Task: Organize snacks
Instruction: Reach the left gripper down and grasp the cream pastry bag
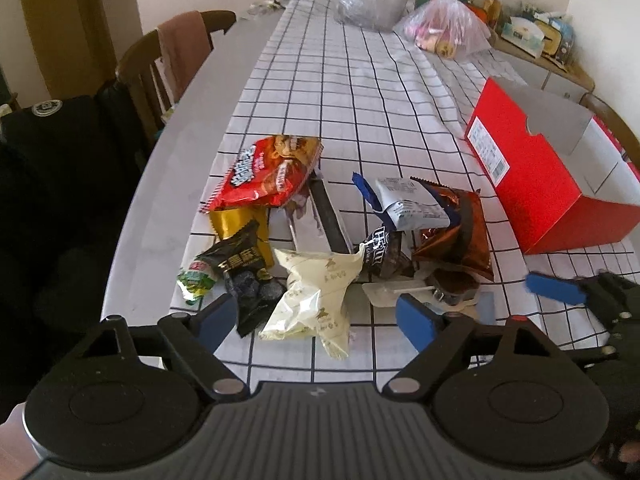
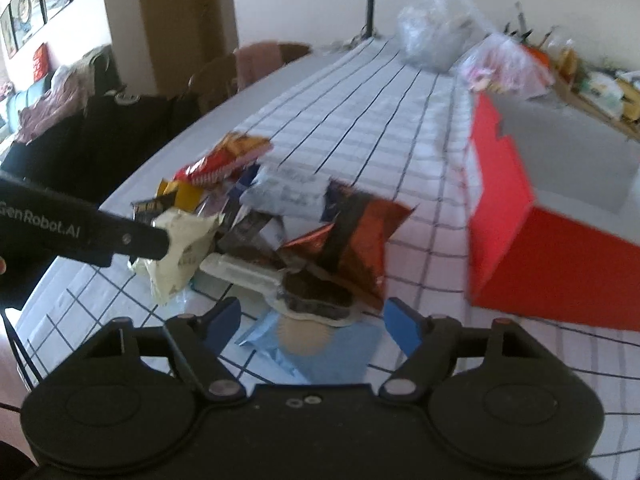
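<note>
A heap of snack packets lies on a table covered by a white cloth with a dark grid [image 1: 360, 92], near its left edge as seen from the left wrist view. At the far side of the heap rests a red snack bag [image 1: 266, 172] atop a gold packet [image 1: 240, 228]; toward the camera lie a black packet [image 1: 248, 276], a small green packet [image 1: 196, 280] and a cream packet [image 1: 316, 296]. To the right, a white-and-blue packet [image 1: 412, 204] overlaps a copper-brown bag [image 1: 456, 236], beside a dark brown wrapper [image 1: 384, 252] and a clear tray holding a dark cake [image 1: 440, 288]. The left gripper [image 1: 316, 318] hovers low over the near edge of the heap with its blue-padded fingers [image 1: 416, 322] spread wide on either side of the cream packet, grasping nothing. The right gripper [image 2: 314, 326], likewise spread apart and holding nothing, sits above a light blue packet [image 2: 320, 352] that lies flat on the cloth, just in front of the dark cake; this view is motion-blurred. An open red box [image 1: 548, 184] stands on the cloth to the right of the heap, well apart from it. At the far end of the table sit a clear plastic bag [image 1: 372, 0] and a pink-tinted plastic bag [image 1: 448, 28]. A wooden chair [image 1: 160, 64] stands at the table's left side.
</note>
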Demonstrator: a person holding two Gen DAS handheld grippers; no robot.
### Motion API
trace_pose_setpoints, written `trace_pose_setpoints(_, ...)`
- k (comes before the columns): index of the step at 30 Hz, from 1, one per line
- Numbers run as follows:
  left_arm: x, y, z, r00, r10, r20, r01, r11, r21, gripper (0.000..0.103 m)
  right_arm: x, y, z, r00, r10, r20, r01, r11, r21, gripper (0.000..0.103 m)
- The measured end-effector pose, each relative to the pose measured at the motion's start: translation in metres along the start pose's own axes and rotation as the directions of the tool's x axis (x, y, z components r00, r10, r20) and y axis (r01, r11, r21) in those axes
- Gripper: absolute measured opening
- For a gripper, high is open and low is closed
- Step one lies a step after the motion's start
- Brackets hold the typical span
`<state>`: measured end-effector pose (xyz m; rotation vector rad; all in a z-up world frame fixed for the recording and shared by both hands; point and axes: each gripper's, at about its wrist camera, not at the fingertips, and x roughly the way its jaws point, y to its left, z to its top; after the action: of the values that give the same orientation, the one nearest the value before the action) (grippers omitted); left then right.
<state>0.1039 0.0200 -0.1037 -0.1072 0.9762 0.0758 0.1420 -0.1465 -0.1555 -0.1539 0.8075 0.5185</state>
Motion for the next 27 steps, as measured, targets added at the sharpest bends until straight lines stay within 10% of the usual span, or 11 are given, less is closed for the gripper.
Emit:
trace_pose_setpoints(21,0.049,0.004,0.020,0.991,-0.059,-0.118,0.060,0.998,0.005,0.071,0.043,-0.027,0.012,0.994,0.075,-0.082,-0.055,0.975,0.215,0.081)
trace_pose_setpoints(27,0.060,0.008,0.022,0.986,-0.072,-0.154,0.071,0.997,-0.011,0.058,0.045,-0.029,0.011,0.993,0.087,-0.081,-0.065,0.969,0.240,0.069)
